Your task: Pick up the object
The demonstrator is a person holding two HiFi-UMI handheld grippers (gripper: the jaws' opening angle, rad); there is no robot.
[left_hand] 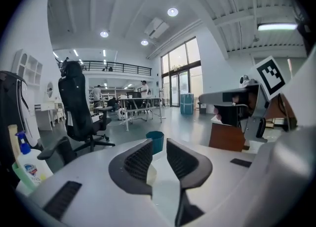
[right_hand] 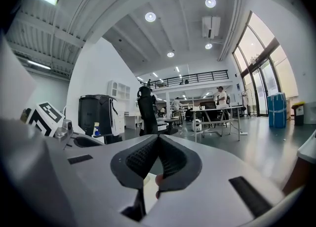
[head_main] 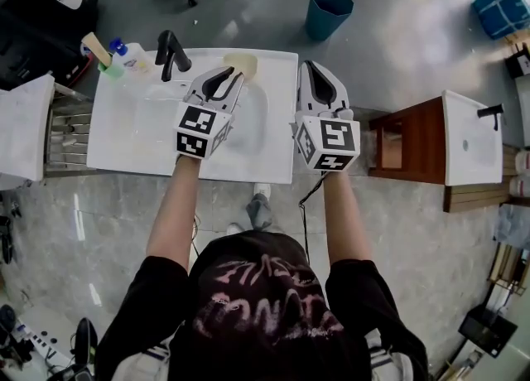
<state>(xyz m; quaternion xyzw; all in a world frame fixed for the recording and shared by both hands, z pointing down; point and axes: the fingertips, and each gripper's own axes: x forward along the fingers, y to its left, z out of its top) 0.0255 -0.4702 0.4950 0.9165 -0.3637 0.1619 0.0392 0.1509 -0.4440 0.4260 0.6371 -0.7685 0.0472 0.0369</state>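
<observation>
A: While the left hand-held gripper (left_hand: pixel 158 144) is being held over the counter (head_main: pixel 124 143) with its jaws only partly apart and nothing pressed between them, where is the pale yellow object (head_main: pixel 242 62) being left?

B: It is being left at the counter's far rim, at twelve o'clock from that gripper's tips and just beside them. The basin is being seen toward six o'clock of it and the faucet (head_main: pixel 171 52) at nine o'clock. Nothing is being gripped yet.

A: And the right hand-held gripper (right_hand: pixel 158 139)?

B: It is being kept closed, tip against tip, on nothing. It is being held at three o'clock of the left one, just past the counter's right edge.

A: So what is being risked?

B: Most likely a shove in place of a grasp. The gap is being kept narrow, and the object is looking wider than it. If the jaws are being driven forward like that, the object is being pushed toward twelve o'clock, and there the rim is being run out of.

A: Anything else?

B: A one-sided pinch, perhaps. If only a corner is being caught, the object is being twisted loose and dropped into the basin.
</observation>
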